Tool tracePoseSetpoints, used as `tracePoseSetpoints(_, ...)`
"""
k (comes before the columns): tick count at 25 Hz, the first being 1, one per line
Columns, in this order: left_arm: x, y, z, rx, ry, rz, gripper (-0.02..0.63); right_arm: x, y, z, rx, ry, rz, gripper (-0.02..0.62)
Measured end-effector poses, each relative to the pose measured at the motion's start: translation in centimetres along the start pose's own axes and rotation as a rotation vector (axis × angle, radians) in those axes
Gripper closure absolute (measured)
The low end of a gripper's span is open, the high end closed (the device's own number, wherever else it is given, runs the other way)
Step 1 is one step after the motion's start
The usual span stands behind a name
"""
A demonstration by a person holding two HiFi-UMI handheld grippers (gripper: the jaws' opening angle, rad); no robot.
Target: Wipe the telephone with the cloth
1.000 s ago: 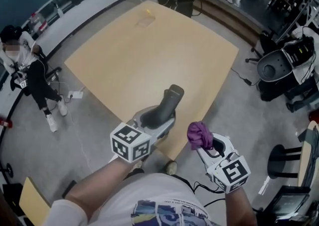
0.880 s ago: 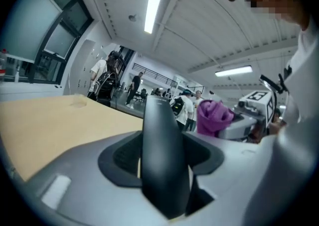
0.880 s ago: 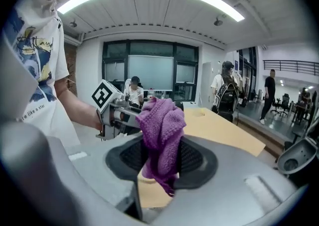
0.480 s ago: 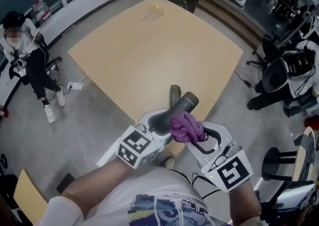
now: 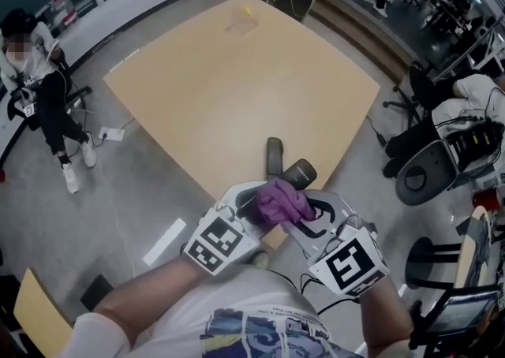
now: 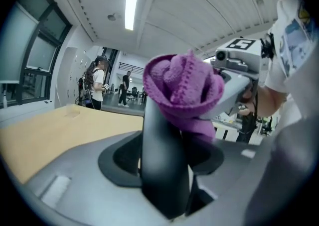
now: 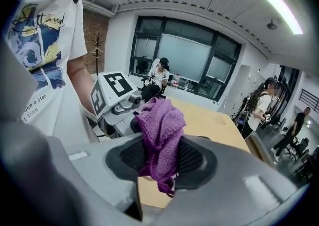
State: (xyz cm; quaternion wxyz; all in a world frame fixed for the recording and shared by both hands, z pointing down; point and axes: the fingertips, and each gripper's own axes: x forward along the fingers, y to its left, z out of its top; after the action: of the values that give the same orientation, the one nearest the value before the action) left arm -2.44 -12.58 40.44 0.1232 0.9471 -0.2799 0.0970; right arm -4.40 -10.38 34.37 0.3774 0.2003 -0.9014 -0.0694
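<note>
Two grippers meet at the lower centre of the head view, and their contact is largely covered. The cloth (image 5: 280,203) hides the fingers of the left gripper (image 5: 256,205) and most of the handset (image 5: 298,173); only its rounded dark end pokes out at the upper right of the bundle. The right gripper (image 5: 306,218) enters from the lower right. A second dark piece (image 5: 274,155) stands on the surface (image 5: 237,88) just beyond; what it is cannot be made out. The person's torso is cut off by the lower edge.

The handset is a smooth, dark grey bar, held in the air by the surface's near corner. The cloth is purple, knitted and bunched into a wad.

Left gripper view: the fingers are clamped on the handset (image 6: 162,155), which rises up mid-frame, and the cloth (image 6: 184,90) caps its top end, touching it.

Right gripper view: the fingers are clenched on the cloth (image 7: 159,135), with a tail hanging below them. The handset is almost wholly hidden behind the wad. The left gripper's marker cube (image 7: 112,90) shows at left centre.
</note>
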Motion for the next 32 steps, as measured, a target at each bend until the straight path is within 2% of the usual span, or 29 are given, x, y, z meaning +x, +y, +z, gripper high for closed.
tracePoseSetpoints(11,-0.5,0.0,-0.7,-0.016,-0.001,-0.008,0.348,-1.3,-4.8,-1.2,0.096,-0.015,-0.132,0.454)
tracePoseSetpoints(18,-0.9,0.6,-0.4,-0.073,-0.017,-0.021,0.350,-2.5,-8.0,-1.4,0.168,-0.058,-0.252,0.455)
tracePoseSetpoints(23,-1.1,0.7,-0.4,-0.174,-0.045,-0.058,0.350,-4.0,-10.1,-1.8,0.233,-0.105,-0.346,0.455)
tracePoseSetpoints(26,-1.2,0.8,-0.2,-0.269,-0.073,-0.103,0.350,-4.4,-10.5,-2.3,0.273,-0.126,-0.360,0.456)
tracePoseSetpoints(30,-1.4,0.8,0.7,-0.434,-0.140,-0.180,0.350,-4.4,-10.6,-3.6,0.325,-0.140,-0.375,0.454)
tracePoseSetpoints(32,-1.6,0.8,1.1,-0.477,-0.158,-0.196,0.350,-4.2,-10.4,-4.1,0.347,-0.144,-0.373,0.454)
